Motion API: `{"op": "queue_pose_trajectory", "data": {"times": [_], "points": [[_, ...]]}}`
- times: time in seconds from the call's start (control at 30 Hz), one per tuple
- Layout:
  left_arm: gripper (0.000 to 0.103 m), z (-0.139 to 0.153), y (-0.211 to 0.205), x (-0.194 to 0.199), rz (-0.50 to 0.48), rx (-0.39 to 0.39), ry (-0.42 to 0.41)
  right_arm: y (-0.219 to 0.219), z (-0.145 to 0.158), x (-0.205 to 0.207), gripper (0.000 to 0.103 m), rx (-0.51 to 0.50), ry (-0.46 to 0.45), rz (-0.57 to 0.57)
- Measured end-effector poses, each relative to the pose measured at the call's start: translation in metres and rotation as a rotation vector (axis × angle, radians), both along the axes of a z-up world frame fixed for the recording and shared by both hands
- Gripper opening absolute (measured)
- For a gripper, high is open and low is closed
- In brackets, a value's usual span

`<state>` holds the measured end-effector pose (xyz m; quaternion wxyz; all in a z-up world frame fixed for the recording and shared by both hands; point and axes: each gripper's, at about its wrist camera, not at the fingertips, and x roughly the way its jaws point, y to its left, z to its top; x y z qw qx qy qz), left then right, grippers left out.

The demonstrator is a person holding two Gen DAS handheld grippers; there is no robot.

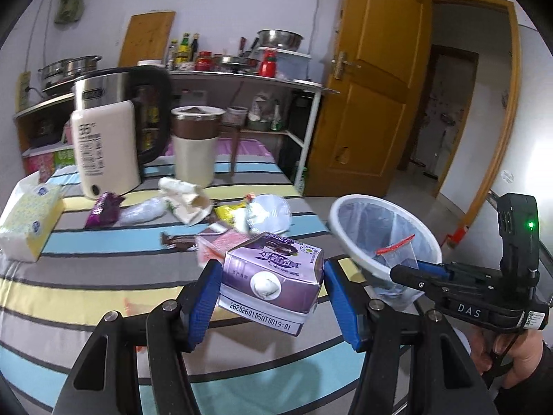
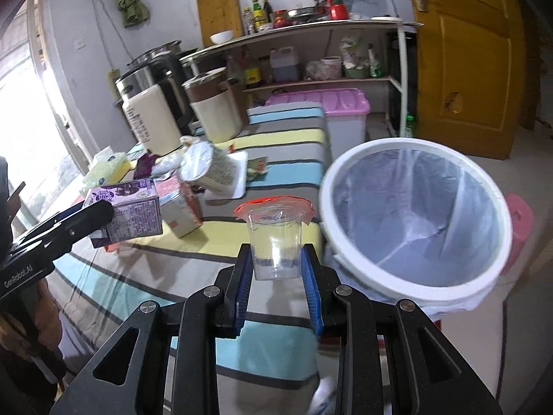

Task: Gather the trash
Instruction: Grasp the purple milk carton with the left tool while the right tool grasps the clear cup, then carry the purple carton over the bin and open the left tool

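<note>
A: What's at the far left of the table?

B: A tissue pack [image 1: 29, 223] sits on the striped tablecloth [image 1: 86, 276]. Right of it stand a cream bottle [image 1: 103, 148], a kettle [image 1: 138, 103] behind it, and a cream cup with a brown band [image 1: 195, 145].

A: And the trash?

B: A purple wrapper [image 1: 103, 209], a crumpled paper carton [image 1: 186, 200] and other scraps lie in a loose heap mid-table.

A: The left gripper?

B: The left gripper [image 1: 271, 287] has its blue pads pressed on both sides of a purple milk carton [image 1: 273, 276], held clear above the cloth.

A: Further right?

B: The right gripper [image 2: 278, 269] pinches a clear plastic cup [image 2: 276, 242] with a torn red film at its rim, upright between the pads, just beside the bin.

A: The bin itself?

B: A white bin [image 2: 349, 180] lined with a clear bag stands off the table's right edge. A yellow door [image 1: 373, 86] is behind it.
</note>
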<state>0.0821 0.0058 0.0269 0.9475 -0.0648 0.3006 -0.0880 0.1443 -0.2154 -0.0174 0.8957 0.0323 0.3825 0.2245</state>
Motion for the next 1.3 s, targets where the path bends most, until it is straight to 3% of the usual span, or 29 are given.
{"op": "queue_pose_trajectory", "data": {"times": [0.3,0.77,1.3], "points": [[0.061,0.003,-0.047,0.029,-0.098,0.002,0.0,-0.043,-0.002,0.009,0.03,-0.005,-0.002,-0.098],[0.061,-0.022,-0.126,0.092,-0.26,0.015,0.054,-0.103,-0.02,0.042,0.03,-0.039,0.034,-0.233],[0.061,-0.042,-0.159,0.131,-0.347,-0.015,0.122,-0.119,-0.031,0.067,0.031,-0.06,0.058,-0.263]]}}
